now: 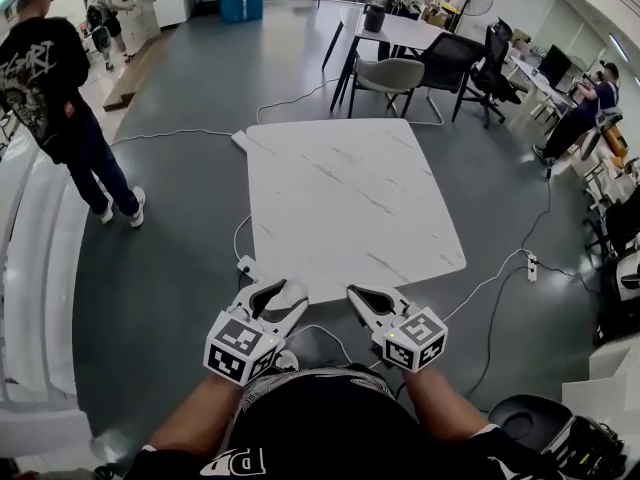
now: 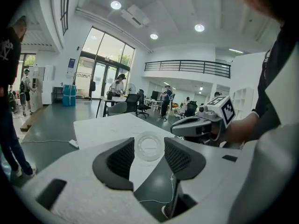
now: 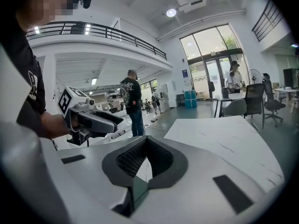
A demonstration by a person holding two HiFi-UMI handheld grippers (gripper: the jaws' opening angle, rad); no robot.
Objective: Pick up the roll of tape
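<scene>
A clear roll of tape sits upright between the dark pads of my left gripper, which is shut on it, both pads touching its rim. In the head view the roll of tape is off the white marble table, held by the left gripper over the table's near left corner. My right gripper hovers beside it at the near edge. Its jaws meet at the tips, and the right gripper holds nothing.
A person in black stands on the grey floor to the left. Cables and a power strip lie on the floor by the table's near left corner. A desk with chairs stands beyond the far edge; more people sit at desks far right.
</scene>
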